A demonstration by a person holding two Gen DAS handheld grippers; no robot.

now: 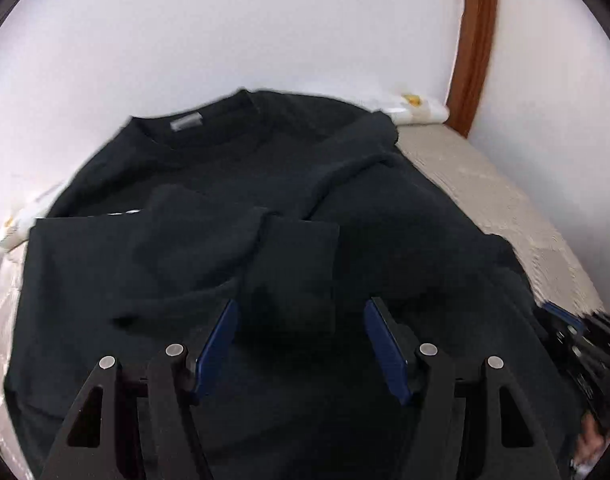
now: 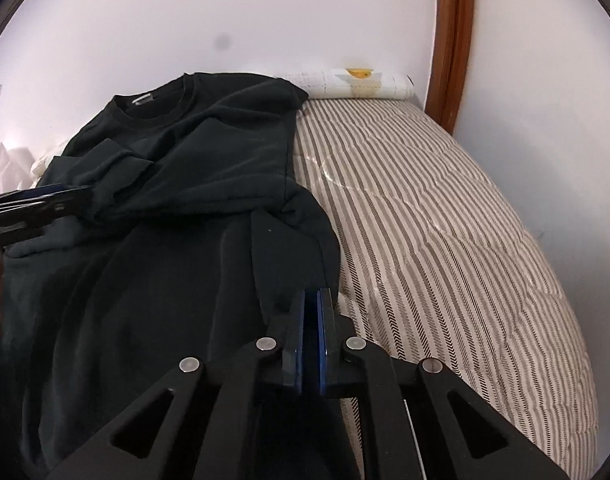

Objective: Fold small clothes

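Observation:
A black sweatshirt (image 1: pixel 209 160) lies front up on the bed, collar toward the wall, with both sleeves folded in across the chest. My left gripper (image 1: pixel 301 304) hovers over its lower middle, blue pads wide apart and nothing between them; a sleeve cuff (image 1: pixel 297 248) lies just beyond the tips. In the right wrist view the sweatshirt (image 2: pixel 209 152) fills the left half. My right gripper (image 2: pixel 313 294) sits at the garment's right side edge, pads pressed together and pinching the fabric there. The left gripper (image 2: pixel 65 196) shows blurred at the left border, and the right gripper (image 1: pixel 577 336) at the left view's right border.
A striped bedcover (image 2: pixel 445 220) stretches to the right of the sweatshirt. A white pillow with a yellow print (image 2: pixel 361 80) lies against the white wall. A brown wooden frame (image 2: pixel 453 40) rises at the bed's far corner. White cloth (image 2: pixel 9 160) is bunched at far left.

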